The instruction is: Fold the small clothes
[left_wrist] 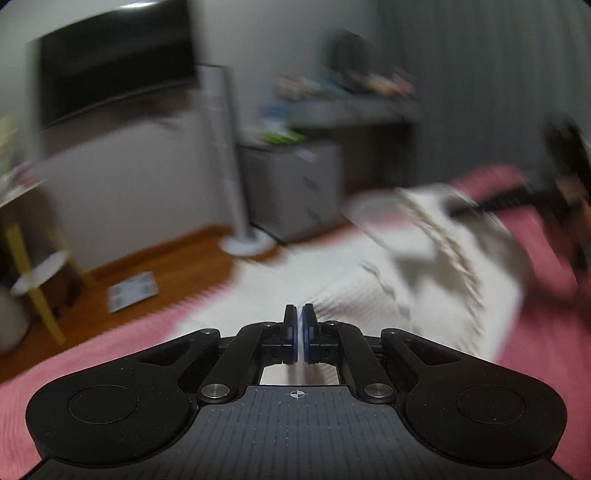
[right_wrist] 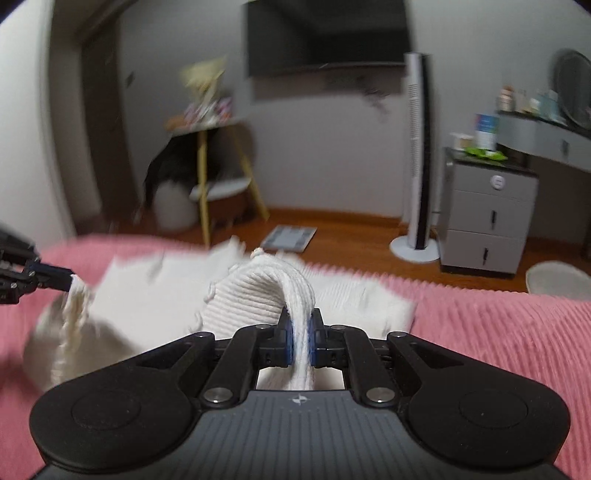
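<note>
- Pink ribbed bedspread (right_wrist: 498,317) fills the foreground under both of your tools, with a bedroom's wood floor (right_wrist: 351,236) beyond its edge.
- Your right gripper (right_wrist: 300,325) pinches a bunched fold of the white knit garment (right_wrist: 251,295), the cloth rising in a hump from between its blue pads.
- Your left gripper (left_wrist: 300,325) shows its blue pads pressed almost together with only a thin pale sliver between them; from its own blurred view you cannot tell what it grips, but the right wrist view shows its tip (right_wrist: 55,277) touching the garment's far left edge, which is lifted off the bed.
- Between your two grippers, the garment lies spread across the bedspread, partly raised at both held points.
- Farther off, a bathroom scale (right_wrist: 290,238) lies on the floor, a white tower fan (right_wrist: 417,155) stands beside a grey drawer cabinet (right_wrist: 487,218), and a yellow-legged side table (right_wrist: 214,177) stands near the wall.
- On the back wall hangs a dark television (right_wrist: 325,33).
</note>
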{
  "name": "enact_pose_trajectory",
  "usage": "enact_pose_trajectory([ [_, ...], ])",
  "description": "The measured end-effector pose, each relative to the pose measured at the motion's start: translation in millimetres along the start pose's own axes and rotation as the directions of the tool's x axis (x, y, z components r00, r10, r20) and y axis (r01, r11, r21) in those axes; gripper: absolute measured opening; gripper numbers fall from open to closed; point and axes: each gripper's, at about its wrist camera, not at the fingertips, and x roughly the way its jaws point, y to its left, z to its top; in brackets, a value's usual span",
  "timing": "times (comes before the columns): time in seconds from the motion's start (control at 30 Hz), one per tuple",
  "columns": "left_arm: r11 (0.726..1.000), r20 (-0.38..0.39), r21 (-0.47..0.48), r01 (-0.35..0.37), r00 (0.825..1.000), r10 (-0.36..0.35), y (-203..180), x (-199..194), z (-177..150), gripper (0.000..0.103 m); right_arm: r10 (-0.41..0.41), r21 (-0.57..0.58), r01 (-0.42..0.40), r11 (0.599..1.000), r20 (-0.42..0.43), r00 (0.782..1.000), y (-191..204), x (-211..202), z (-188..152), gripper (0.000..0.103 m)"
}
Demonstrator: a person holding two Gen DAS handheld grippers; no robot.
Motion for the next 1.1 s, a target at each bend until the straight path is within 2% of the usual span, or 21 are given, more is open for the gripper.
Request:
enact_pose_trajectory([
  [0.07,0.994,0.014,-0.064,-0.086,0.996,0.087,13.6,3.0,8.0,0.004,-0.033,0.066,0.031,0.997,0.030,0.999,-6.7,2.2,7.1,0.007],
  [0.13,0.978,-0.007,-0.109,-0.176,0.984,0.176,23.1,11.7,8.7,0.005,-0.085,0.130,0.079,0.988,0.046,0.995,-14.6,10.0,9.7,0.008],
  [0.17,0.965,-0.034,-0.137,-0.225,0.974,0.222,28.4,18.7,7.4,0.005,-0.115,0.168,0.107,0.980,0.037,0.993,-19.5,15.8,9.1,0.008],
  [0.27,0.920,-0.145,-0.229,-0.319,0.945,0.292,41.8,37.6,-6.3,0.006,-0.174,0.250,0.182,0.951,-0.055,0.983,-32.8,39.7,-1.8,0.009],
  [0.3,0.912,-0.189,-0.255,-0.322,0.941,0.279,45.7,44.5,-12.8,0.011,-0.179,0.241,0.200,0.950,-0.105,0.978,-34.9,49.0,-7.6,0.012],
  [0.33,0.914,-0.223,-0.277,-0.298,0.945,0.240,48.4,50.6,-20.0,0.022,-0.176,0.233,0.208,0.950,-0.148,0.973,-36.0,55.8,-13.3,0.013],
  [0.37,0.915,-0.246,-0.295,-0.277,0.947,0.207,50.4,53.7,-26.7,0.029,-0.159,0.236,0.195,0.952,-0.165,0.973,-37.2,58.4,-18.2,0.013],
  [0.4,0.916,-0.260,-0.303,-0.264,0.947,0.187,50.9,57.8,-30.7,0.043,-0.129,0.246,0.168,0.955,-0.167,0.977,-38.8,59.2,-20.9,0.014],
  [0.43,0.916,-0.262,-0.306,-0.259,0.948,0.181,50.2,59.3,-34.4,0.050,-0.107,0.254,0.146,0.956,-0.160,0.981,-39.7,57.9,-22.2,0.014],
  [0.5,0.914,-0.256,-0.330,-0.235,0.954,0.153,51.0,64.8,-37.4,0.053,-0.077,0.259,0.112,0.959,-0.144,0.987,-41.7,55.1,-23.0,0.016],
  [0.6,0.888,-0.234,-0.418,-0.193,0.967,0.100,56.3,72.4,-37.1,0.052,-0.050,0.273,0.088,0.958,-0.144,0.988,-44.3,57.1,-20.3,0.016],
  [0.67,0.888,-0.227,-0.416,-0.194,0.968,0.105,56.3,75.2,-31.7,0.045,-0.054,0.258,0.086,0.962,-0.128,0.990,-41.4,57.8,-18.3,0.016],
  [0.73,0.900,-0.230,-0.377,-0.219,0.963,0.137,45.4,81.0,-31.5,0.034,-0.048,0.239,0.079,0.968,-0.129,0.990,-36.6,58.8,-17.0,0.013],
  [0.77,0.903,-0.242,-0.362,-0.231,0.959,0.148,44.1,84.8,-29.0,0.033,-0.054,0.225,0.083,0.971,-0.132,0.990,-34.8,61.7,-15.6,0.013],
  [0.9,0.897,-0.293,-0.355,-0.262,0.943,0.159,41.5,98.9,-25.6,0.037,-0.076,0.199,0.110,0.974,-0.172,0.982,-29.6,71.5,-12.1,0.018],
  [0.97,0.896,-0.294,-0.349,-0.274,0.940,0.173,38.4,100.0,-23.8,0.025,-0.085,0.202,0.120,0.972,-0.174,0.981,-30.3,75.3,-11.5,0.018],
  [1.0,0.899,-0.297,-0.342,-0.274,0.939,0.173,37.0,100.0,-22.7,0.015,-0.090,0.198,0.124,0.972,-0.174,0.981,-30.3,75.3,-11.2,0.014],
  [1.03,0.900,-0.299,-0.335,-0.279,0.937,0.179,35.7,99.6,-21.0,0.015,-0.098,0.190,0.130,0.973,-0.171,0.980,-29.7,75.3,-10.2,0.008],
  [1.1,0.908,-0.298,-0.303,-0.290,0.934,0.199,31.8,97.5,-15.9,0.014,-0.119,0.154,0.140,0.978,-0.140,0.983,-27.1,71.1,-6.2,0.008],
])
